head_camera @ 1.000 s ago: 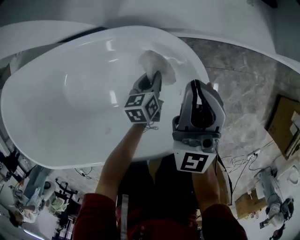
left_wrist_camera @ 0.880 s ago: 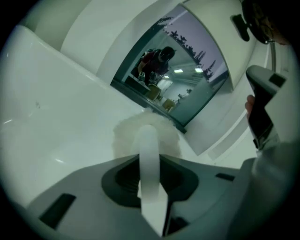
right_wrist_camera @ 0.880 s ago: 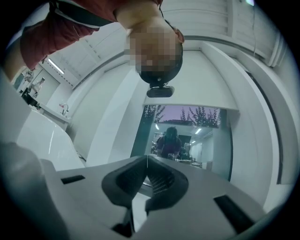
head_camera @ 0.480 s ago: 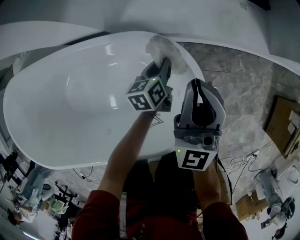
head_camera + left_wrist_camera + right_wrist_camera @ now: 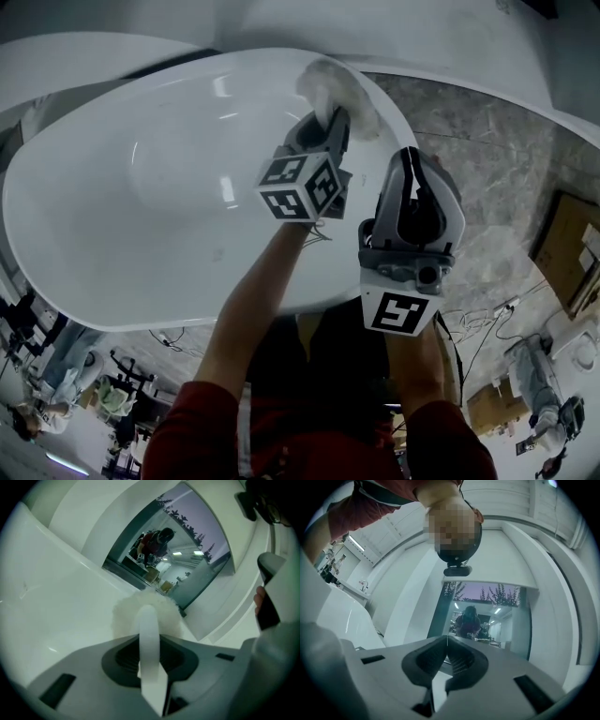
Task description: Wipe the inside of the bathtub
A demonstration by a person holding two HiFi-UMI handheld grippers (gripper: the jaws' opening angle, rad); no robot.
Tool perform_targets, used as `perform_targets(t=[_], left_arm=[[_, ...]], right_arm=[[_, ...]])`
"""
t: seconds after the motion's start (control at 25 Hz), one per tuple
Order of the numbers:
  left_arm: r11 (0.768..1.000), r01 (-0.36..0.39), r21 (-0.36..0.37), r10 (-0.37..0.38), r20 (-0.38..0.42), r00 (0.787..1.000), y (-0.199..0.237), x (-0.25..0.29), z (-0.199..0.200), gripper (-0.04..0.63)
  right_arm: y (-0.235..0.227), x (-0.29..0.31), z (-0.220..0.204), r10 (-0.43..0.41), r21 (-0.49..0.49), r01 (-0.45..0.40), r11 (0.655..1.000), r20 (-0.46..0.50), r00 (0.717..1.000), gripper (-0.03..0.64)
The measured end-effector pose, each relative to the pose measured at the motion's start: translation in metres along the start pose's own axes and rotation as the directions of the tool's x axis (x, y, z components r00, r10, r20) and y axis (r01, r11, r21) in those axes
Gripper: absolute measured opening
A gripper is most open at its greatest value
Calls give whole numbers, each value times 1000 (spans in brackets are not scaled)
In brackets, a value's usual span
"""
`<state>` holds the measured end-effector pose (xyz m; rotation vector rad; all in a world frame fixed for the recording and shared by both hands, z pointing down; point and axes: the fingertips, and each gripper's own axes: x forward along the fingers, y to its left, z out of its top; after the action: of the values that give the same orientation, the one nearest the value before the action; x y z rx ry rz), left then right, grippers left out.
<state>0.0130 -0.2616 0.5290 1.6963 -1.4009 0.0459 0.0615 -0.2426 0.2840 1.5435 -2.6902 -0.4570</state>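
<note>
Fluffy white cloth (image 5: 336, 86) against glossy oval bathtub (image 5: 141, 216).

The bathtub (image 5: 141, 187) is lying across the upper left and centre of the head view, a glossy white oval basin with a smooth, rounded rim, its inside catching small bright reflections. A fluffy white cloth (image 5: 339, 94) is sitting high on the tub's inner wall, right at the rim, in the upper middle of that view. The left hand-held gripper (image 5: 332, 118) is clamping it. In the left gripper view the cloth (image 5: 126, 613) is bulging round the closed jaws, pressing against the tub's white wall (image 5: 51, 597).
</note>
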Motion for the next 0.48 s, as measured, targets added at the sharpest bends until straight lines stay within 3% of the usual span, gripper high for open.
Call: perform_targets(t=[0.12, 0.28, 0.48], left_arm=[[999, -12, 34, 12, -7, 1000, 7, 5, -5, 90], [998, -56, -17, 55, -61, 997, 39, 18, -28, 89], [995, -86, 54, 92, -122, 988, 77, 39, -57, 90]], right_arm=[[4, 6, -11, -2, 16, 2, 1000, -3, 1000, 12], [9, 8, -26, -2, 47, 3, 999, -9, 1000, 12], [13, 10, -53, 9, 78, -8, 997, -16, 1000, 12]])
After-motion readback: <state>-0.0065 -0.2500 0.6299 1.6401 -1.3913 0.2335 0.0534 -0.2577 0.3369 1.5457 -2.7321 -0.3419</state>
